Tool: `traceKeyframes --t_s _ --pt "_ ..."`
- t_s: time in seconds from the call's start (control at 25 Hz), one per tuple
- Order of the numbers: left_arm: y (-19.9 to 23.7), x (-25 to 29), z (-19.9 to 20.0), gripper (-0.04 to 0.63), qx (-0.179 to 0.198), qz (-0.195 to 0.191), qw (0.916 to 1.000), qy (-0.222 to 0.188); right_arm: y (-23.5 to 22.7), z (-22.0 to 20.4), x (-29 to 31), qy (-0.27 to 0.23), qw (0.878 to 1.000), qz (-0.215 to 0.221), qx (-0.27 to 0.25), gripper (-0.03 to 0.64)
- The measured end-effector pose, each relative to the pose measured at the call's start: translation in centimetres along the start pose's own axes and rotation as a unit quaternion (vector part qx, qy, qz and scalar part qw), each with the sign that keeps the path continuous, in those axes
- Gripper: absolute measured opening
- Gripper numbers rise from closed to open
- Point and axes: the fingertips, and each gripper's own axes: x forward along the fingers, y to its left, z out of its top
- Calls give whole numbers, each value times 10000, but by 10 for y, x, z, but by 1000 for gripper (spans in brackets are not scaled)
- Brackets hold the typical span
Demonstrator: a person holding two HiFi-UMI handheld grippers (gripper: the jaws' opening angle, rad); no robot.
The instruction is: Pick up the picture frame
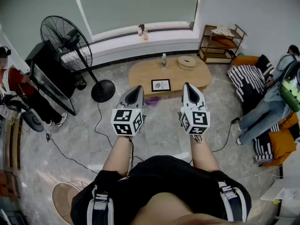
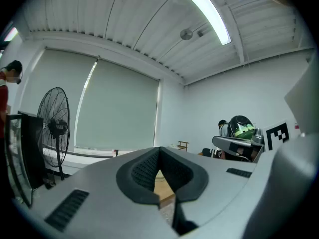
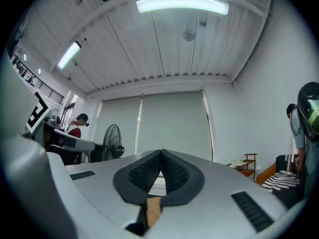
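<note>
The left gripper [image 1: 135, 90] and right gripper [image 1: 188, 88] point level ahead of the body, jaws together on nothing, likely just carried toward the table [image 1: 140, 71]. The picture frame [image 1: 161, 85] sits by its near edge, well beyond them and untouched.

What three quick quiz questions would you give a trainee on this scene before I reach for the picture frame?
1. True or false: the picture frame sits on the wooden table.
2. The left gripper and right gripper are: A) both shut and empty; B) both open; C) one holding the frame.
3. Fill in: in the head view, the standing fan is to the table's ___.
Key: 1 true; 2 A; 3 left.
</note>
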Motion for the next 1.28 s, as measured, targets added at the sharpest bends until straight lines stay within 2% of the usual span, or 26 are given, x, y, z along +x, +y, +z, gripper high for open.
traceKeyframes --t_s 0.52,0.72,1.08,1.28 --pt "2 8 -2 20 15 -111 9999 53 12 -4 16 81 9999 68 53 15" --pt "23 0 -5 20 -30 -156 9999 18 31 -8 19 66 9996 82 279 15" --pt "41 -14 -20 20 -33 -334 9994 -16 47 -28 6 168 9996 -182 165 15" --pt "59 3 -18 20 -13 -332 9994 21 46 -32 33 195 9994 -202 205 15"
